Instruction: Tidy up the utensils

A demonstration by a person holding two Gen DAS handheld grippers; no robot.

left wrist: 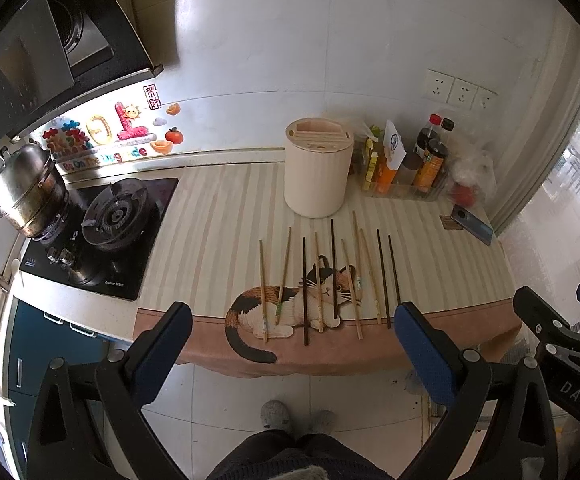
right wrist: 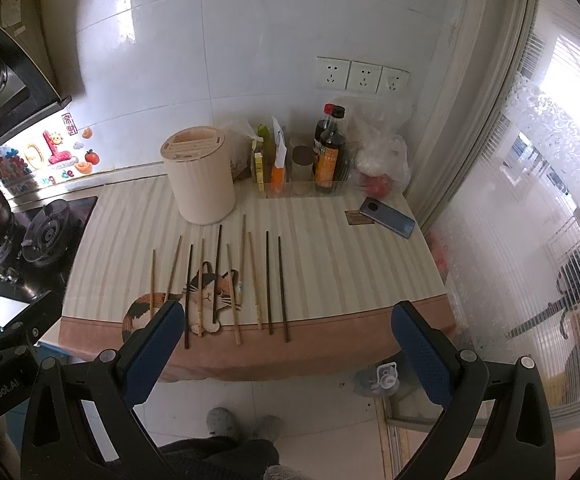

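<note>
Several chopsticks, light wood and dark, lie side by side on the striped cat-print mat (left wrist: 209,216); a dark one (left wrist: 304,292) lies near the middle, and the row also shows in the right wrist view (right wrist: 216,276). A cream cylindrical utensil holder (left wrist: 317,170) with a slotted top stands behind them, also in the right wrist view (right wrist: 199,176). My left gripper (left wrist: 290,344) is open and empty, held in front of the counter edge. My right gripper (right wrist: 285,340) is open and empty, also short of the edge; it shows at the right of the left wrist view (left wrist: 558,320).
A gas hob (left wrist: 101,232) with a steel pot (left wrist: 27,192) is on the left. A clear rack of sauce bottles (right wrist: 326,152), a plastic bag (right wrist: 382,160) and a phone (right wrist: 388,222) sit at the back right. A window (right wrist: 530,200) bounds the right side.
</note>
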